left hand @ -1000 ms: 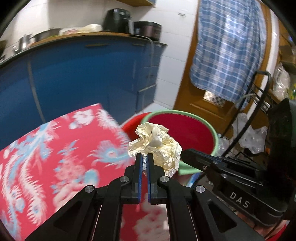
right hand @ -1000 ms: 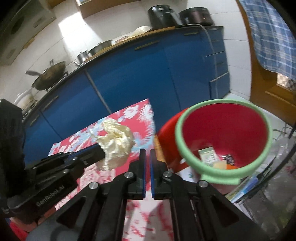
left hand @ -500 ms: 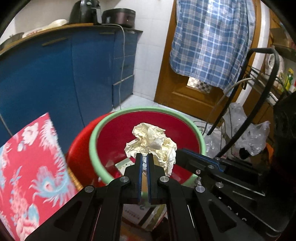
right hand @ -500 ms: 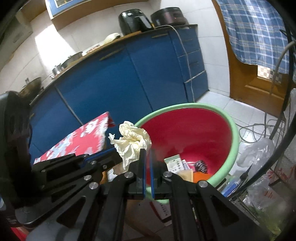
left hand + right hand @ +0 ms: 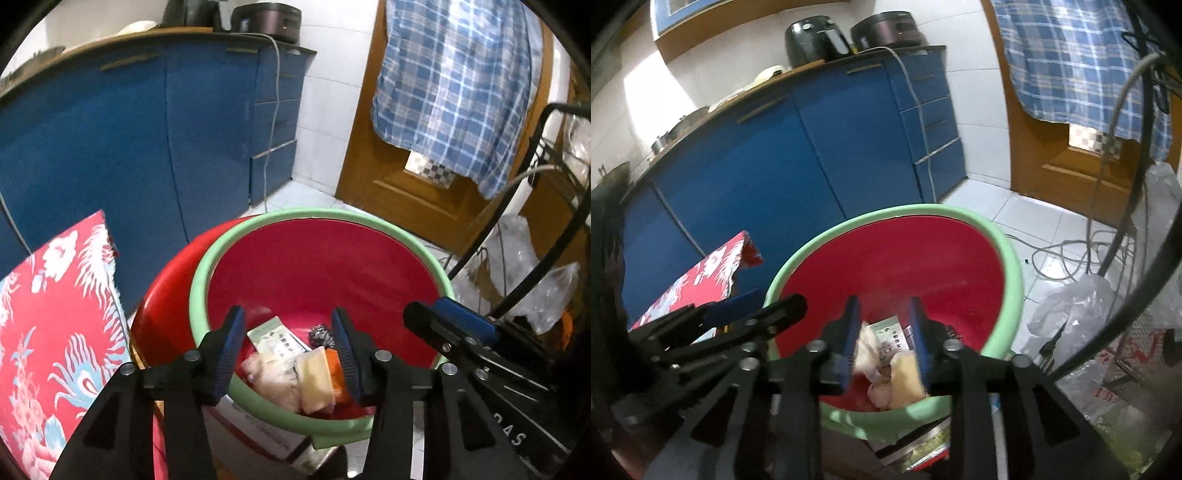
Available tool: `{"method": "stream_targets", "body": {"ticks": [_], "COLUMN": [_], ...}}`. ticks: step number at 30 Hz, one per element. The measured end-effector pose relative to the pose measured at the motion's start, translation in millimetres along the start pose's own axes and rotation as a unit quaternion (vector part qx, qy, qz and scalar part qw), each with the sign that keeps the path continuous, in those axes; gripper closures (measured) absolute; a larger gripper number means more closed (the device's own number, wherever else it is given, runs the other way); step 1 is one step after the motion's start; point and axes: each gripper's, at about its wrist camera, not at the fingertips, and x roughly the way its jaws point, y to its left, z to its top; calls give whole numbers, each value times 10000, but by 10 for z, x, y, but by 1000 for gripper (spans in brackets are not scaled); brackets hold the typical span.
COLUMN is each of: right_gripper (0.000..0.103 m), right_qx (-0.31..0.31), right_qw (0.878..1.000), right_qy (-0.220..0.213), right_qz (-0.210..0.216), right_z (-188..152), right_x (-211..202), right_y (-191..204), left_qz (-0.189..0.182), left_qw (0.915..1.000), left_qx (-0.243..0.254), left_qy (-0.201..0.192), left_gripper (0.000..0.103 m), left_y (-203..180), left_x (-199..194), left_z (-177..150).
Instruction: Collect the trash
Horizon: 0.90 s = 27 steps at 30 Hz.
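A red bin with a green rim point(image 5: 325, 218) point(image 5: 1008, 258) stands on the floor below both grippers. Trash lies at its bottom: a crumpled pale paper wad point(image 5: 273, 380) point(image 5: 866, 350), a green-and-white packet point(image 5: 277, 338) point(image 5: 890, 338), a yellow piece point(image 5: 314, 373) and a metal scourer point(image 5: 320, 334). My left gripper point(image 5: 290, 332) is open and empty above the bin. My right gripper point(image 5: 884, 321) is open and empty above the bin too; it also shows at the right of the left wrist view point(image 5: 454, 325).
A table with a red floral cloth point(image 5: 55, 325) point(image 5: 701, 273) stands left of the bin. Blue kitchen cabinets point(image 5: 147, 147) run behind. A wooden door with a hanging checked cloth point(image 5: 454, 85), a black wire rack point(image 5: 546, 206) and plastic bags point(image 5: 1067, 314) are at the right.
Both grippers have opened over the bin. The crumpled paper that the left gripper held has dropped and lies among the trash at the bottom.
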Motion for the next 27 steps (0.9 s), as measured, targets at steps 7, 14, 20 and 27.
{"method": "stream_targets", "body": {"ticks": [7,14,20,27], "right_gripper": [51,49,48,42], "right_qx": [-2,-186,-336,-197], "right_qw": [9996,9971,9928,9879], "right_qy": [-133,-380,-655,-1099], "right_qz": [-245,-635,-949,-1077], "right_z": [-12,-207,-493,-744], "right_x": [-234,-612,-947,-1143], "right_y": [81,318,610,819], "left_qz": [129,309,350,184], "left_qw": [9992,9974,9958,9917], "left_qx": [281,396,541,662], "left_qy": [-260,-508,-650,-1088], "left_gripper": [49,49,47,36], "left_y": [-88,-86,39,102], "left_x": [-302,-698,-989,-1231], "left_z": [-68,-260,-660,-910]}}
